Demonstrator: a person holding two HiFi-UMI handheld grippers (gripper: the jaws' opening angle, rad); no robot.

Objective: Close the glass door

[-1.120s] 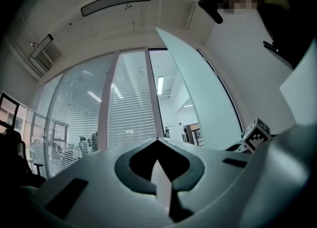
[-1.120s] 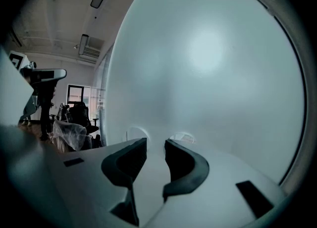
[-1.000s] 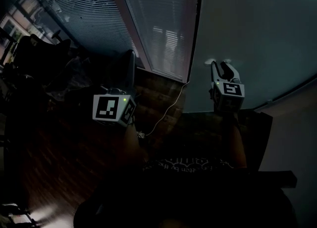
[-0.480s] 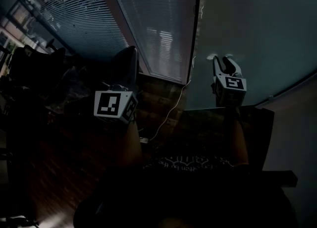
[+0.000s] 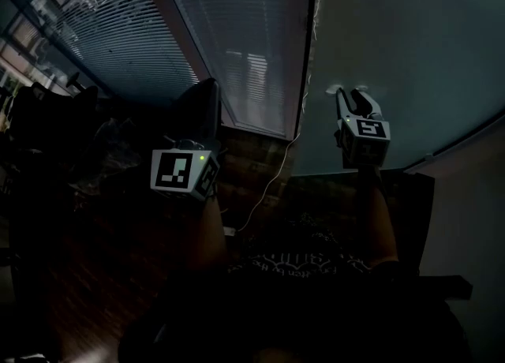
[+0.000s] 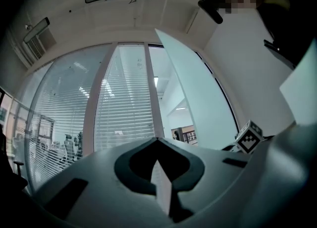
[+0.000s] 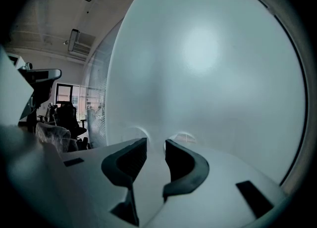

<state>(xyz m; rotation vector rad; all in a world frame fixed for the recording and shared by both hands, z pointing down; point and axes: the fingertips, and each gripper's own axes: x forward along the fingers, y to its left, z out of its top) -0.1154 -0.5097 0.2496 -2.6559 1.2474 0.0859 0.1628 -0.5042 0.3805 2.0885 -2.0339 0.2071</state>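
- Glass door (image 5: 394, 54): frosted panel, its left edge beside the window blinds (image 5: 237, 38).
- Right claw (image 5: 351, 99): raised, jaws narrowly apart, empty, tips at the door's surface.
- Left claw (image 6: 157, 140): jaws tip to tip, empty, facing the blinds.

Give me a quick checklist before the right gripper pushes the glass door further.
1. Right gripper tips on the glass door: ok, tips meet their reflections in the pane.
2. Right jaws free: ok, slightly apart with nothing between them.
3. Left gripper out of the way: ok, shut, empty, aimed at the blinds, off the door.
4. Door fully closed: not ok, the left gripper view shows its edge standing off the frame.
5. White cable clear of the door's swing: cannot tell, it runs near the door's lower edge.
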